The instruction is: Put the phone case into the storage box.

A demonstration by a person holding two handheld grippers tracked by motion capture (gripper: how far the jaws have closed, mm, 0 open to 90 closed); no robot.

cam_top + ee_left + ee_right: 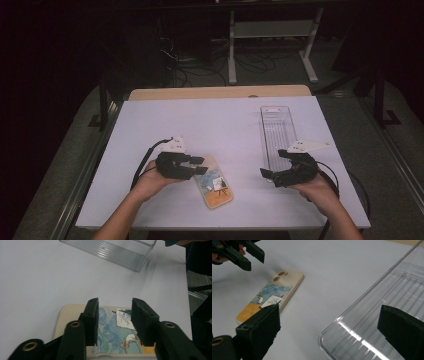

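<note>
We logged the phone case (pixel 215 184) lying flat, printed side up, on the white desk (pixel 200 125), near the front edge and left of centre. Its long axis ran diagonally, camera-hole end toward the far left, orange end toward the person.

The left hand-held gripper (pixel 196 165) sat directly over the far end of the case, approx. in line with the case's length. In the left gripper view the jaws stood partly closed above the print, a clear gap between the pads (pixel 91 320); no contact with the case edges could be confirmed, so we rated it as released, not grasping.

The right hand-held gripper (pixel 267 174) was well apart from the case, to its right, at the near end of the clear plastic tray (pixel 278 131). Its jaws stood wide, empty. The left hand was thus the nearer one by far.

Labels: no brand or legible writing seen. The case bore a painted scene, w/ a hatted figure at an easel; the tray carried a small white tag, unreadable.
</note>
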